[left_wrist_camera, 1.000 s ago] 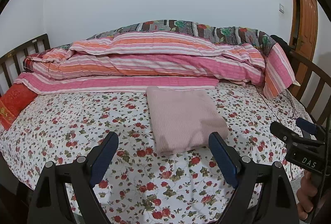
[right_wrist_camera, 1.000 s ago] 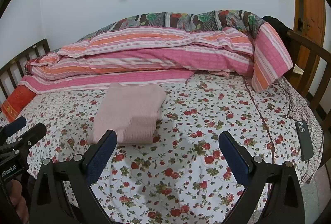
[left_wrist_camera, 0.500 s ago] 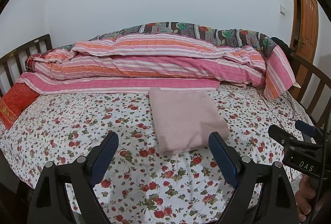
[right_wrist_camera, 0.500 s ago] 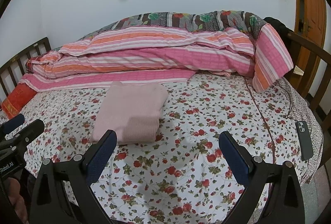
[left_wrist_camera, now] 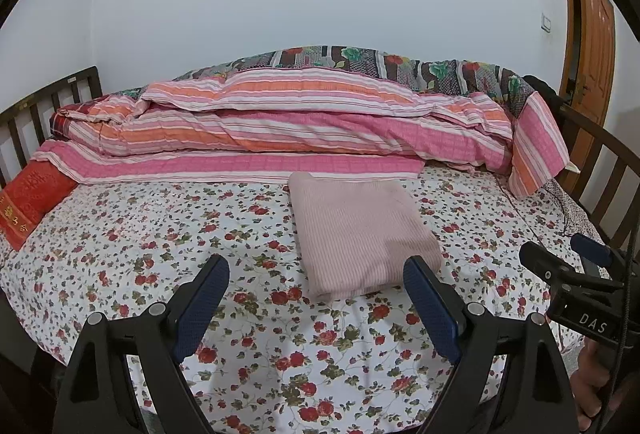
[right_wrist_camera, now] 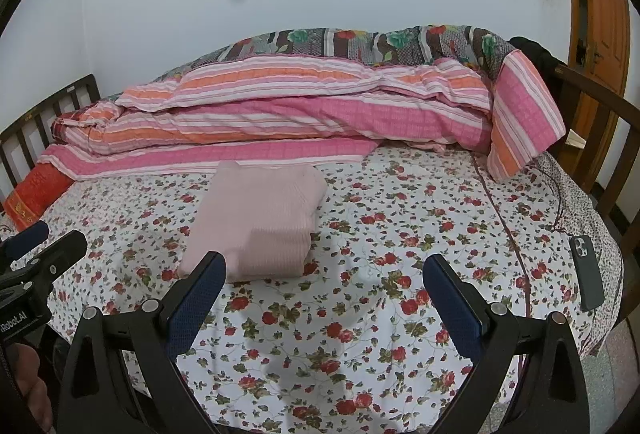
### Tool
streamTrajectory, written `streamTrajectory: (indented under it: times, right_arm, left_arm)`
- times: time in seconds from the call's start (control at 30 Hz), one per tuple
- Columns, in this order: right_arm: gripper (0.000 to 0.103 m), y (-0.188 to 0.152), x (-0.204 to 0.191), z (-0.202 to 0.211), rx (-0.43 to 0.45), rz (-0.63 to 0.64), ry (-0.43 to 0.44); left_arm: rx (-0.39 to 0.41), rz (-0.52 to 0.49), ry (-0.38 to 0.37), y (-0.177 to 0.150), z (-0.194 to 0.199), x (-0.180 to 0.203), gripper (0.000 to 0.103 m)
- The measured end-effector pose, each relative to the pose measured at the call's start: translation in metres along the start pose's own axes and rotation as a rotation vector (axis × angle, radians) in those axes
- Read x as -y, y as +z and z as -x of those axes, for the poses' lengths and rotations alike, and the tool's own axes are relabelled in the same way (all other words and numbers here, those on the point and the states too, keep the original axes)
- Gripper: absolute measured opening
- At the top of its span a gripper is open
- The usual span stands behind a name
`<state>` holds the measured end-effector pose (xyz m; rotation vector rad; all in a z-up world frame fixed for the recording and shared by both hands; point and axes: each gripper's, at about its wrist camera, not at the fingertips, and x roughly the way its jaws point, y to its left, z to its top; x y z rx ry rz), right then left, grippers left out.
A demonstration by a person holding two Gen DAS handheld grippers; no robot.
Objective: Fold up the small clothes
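The folded pink garment (left_wrist_camera: 360, 234) conceals its inner layers, the patchwork quilt (left_wrist_camera: 400, 63) is largely hidden behind the striped duvet (left_wrist_camera: 280, 121), and the orange door (right_wrist_camera: 604, 13) is cropped by the picture's edge.

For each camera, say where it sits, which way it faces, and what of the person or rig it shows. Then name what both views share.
Left wrist: on the left gripper, facing down over the bed toward the folded pink garment; its open fingers show, the right gripper at right.
Right wrist: on the right gripper, facing likewise; its open fingers, the left gripper at left, a phone.
Shared: garment, striped quilt, floral sheet.
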<state>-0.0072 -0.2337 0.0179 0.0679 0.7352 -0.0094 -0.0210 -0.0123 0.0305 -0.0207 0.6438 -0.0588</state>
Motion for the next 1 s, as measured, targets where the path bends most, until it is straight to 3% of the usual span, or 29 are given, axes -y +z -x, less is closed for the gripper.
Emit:
streamTrajectory:
  times: [1.0]
  right_arm:
    - [0.098, 0.0037, -0.0047, 0.0095, 0.013, -0.002, 0.005]
  left_arm:
    - [0.004, 0.0, -0.019, 0.0073, 0.0023, 0.0032, 0.088]
